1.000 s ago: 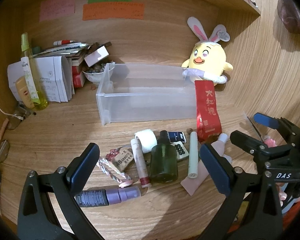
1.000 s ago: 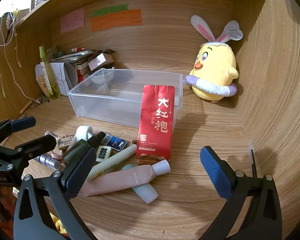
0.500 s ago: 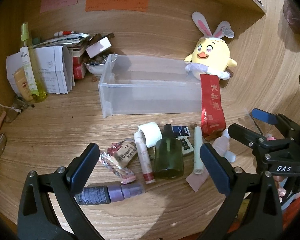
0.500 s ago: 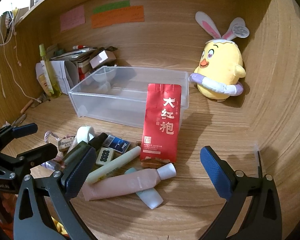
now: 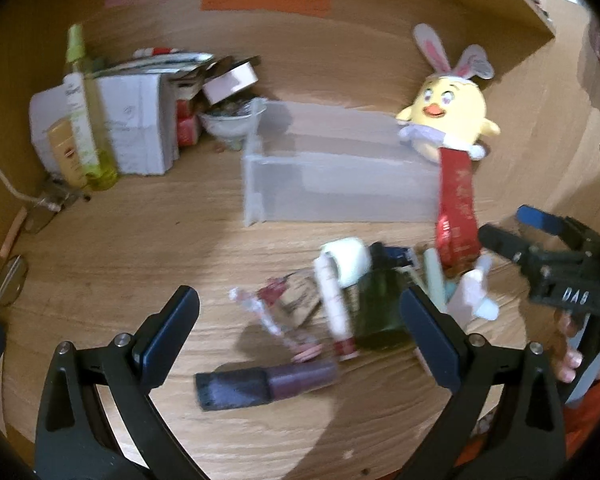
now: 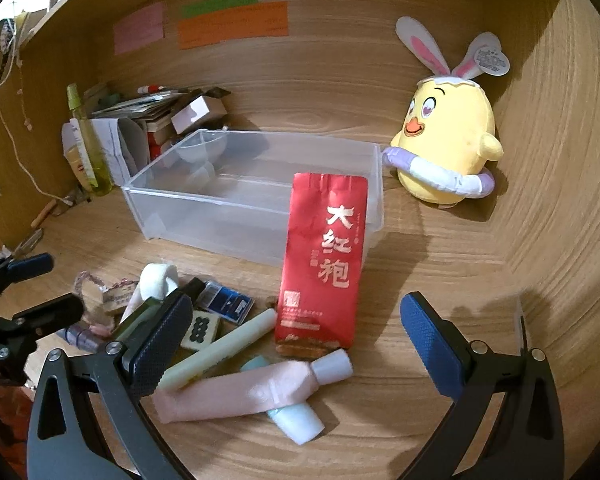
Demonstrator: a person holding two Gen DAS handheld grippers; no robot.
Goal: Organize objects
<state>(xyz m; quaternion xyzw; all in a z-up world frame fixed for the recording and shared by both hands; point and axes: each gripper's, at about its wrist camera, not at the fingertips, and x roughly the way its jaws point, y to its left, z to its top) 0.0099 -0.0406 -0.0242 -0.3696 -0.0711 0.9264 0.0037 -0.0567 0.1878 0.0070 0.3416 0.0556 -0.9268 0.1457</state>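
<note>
Both grippers hover with jaws spread wide and empty over a wooden surface. The left gripper frames a blurred clutter of small items, a purple bottle lying nearest. Ahead of the right gripper, a red packet leans against the clear bin, with a pink tube lying between the jaws.

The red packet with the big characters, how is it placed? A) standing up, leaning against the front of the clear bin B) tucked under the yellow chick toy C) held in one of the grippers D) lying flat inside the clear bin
A: the red packet stands upright against the front wall of the clear bin, and neither open gripper touches it.
</note>
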